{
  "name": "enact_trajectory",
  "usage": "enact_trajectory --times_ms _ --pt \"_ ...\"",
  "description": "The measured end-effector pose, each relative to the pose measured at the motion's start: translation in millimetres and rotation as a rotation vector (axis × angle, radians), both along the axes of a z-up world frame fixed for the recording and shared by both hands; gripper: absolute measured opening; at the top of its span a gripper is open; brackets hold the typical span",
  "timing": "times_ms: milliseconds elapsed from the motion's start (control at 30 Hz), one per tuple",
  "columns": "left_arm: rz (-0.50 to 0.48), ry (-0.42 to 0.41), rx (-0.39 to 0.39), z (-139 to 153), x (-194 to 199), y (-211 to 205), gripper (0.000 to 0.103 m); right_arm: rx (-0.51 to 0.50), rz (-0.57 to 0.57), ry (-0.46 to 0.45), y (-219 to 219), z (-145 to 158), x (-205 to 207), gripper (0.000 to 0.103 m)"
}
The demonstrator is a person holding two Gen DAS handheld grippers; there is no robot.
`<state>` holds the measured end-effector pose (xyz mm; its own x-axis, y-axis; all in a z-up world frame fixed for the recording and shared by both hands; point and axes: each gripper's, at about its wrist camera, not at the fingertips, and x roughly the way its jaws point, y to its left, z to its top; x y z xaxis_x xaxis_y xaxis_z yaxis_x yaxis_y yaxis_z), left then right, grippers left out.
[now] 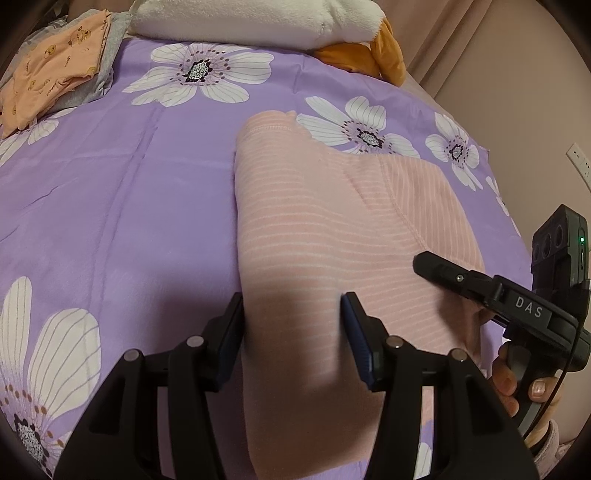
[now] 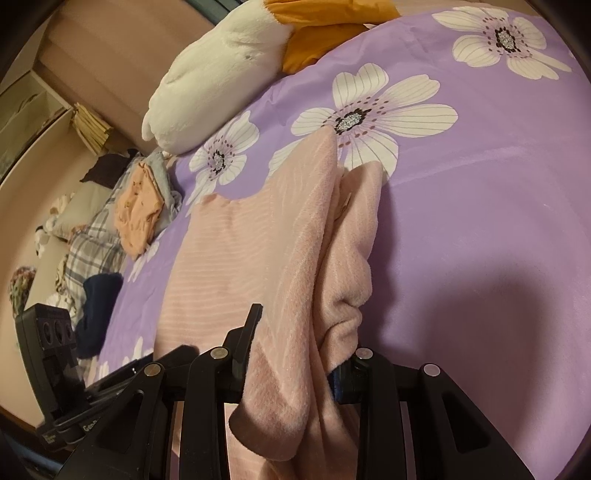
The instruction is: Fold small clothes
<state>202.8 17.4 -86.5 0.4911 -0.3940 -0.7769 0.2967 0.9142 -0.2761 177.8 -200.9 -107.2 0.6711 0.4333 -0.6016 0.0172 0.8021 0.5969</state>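
Garment (image 1: 314,221) on bedspread (image 1: 129,203) — pillow (image 1: 240,22) behind.

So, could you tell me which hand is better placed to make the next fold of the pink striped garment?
Probably the right. Its gripper already clamps a bunched edge of the pink striped garment, ready to carry it across. The left gripper only straddles the cloth, open.

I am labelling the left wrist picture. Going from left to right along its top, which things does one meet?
Folded orange clothes → white plush pillow → orange cloth → wall socket.
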Motion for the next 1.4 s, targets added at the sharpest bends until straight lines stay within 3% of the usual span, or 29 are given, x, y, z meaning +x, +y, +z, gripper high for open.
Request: enact_trajectory --times_ms 1400 --pt "-0.003 -0.002 0.023 0 -10 4 0.053 0.007 -0.031 0.008 -6 -1 -11 0.029"
